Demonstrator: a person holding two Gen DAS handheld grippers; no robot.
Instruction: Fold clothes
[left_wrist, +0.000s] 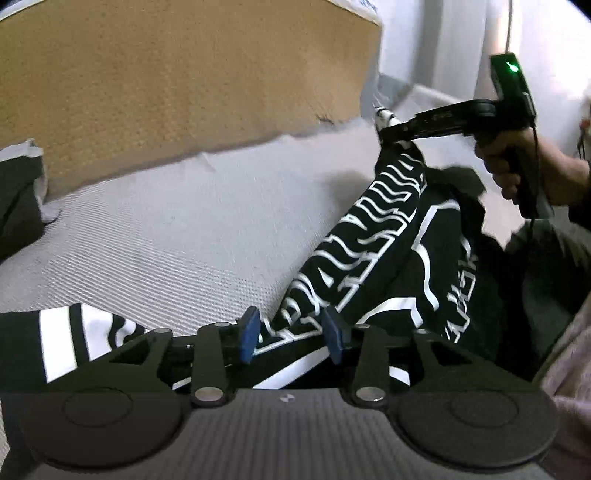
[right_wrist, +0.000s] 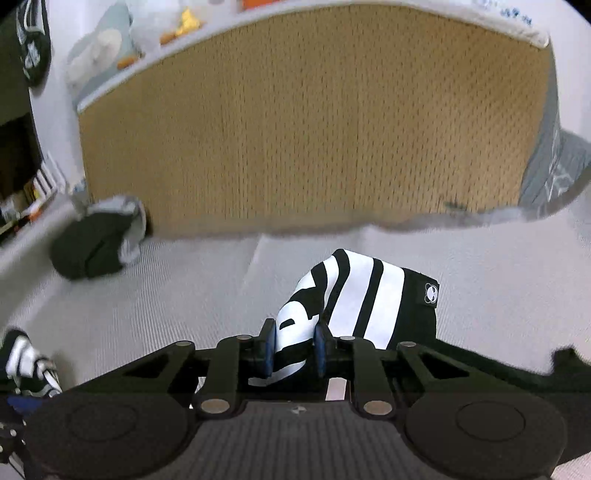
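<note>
1. A black garment printed with white stripes and white outlined lettering (left_wrist: 373, 236) lies stretched across a pale grey, ribbed woven mattress surface (left_wrist: 177, 236), one part lifted off it.
2. The left gripper (left_wrist: 291, 334) hangs low over the near part of the cloth. Its blue-padded fingers (left_wrist: 249, 334) stand apart with the printed fabric passing between them; the pads do not seem to press on it, though the lens distortion makes that hard to judge.
3. The right gripper (right_wrist: 294, 350) has its fingers clenched on a bunched fold of the garment's white-striped end (right_wrist: 354, 295), which rises above the mattress and carries a small panda label.
4. In the left wrist view the right gripper shows at the upper right, held by a person's hand (left_wrist: 513, 173), a green light lit on its body, pinching a raised corner of the cloth.
5. Behind the mattress stands a tan perforated mesh panel with a white upper edge (right_wrist: 314, 122).
6. A folded dark bundle with a grey edge (right_wrist: 96, 247) sits at the foot of that panel, well apart from the garment.
</note>
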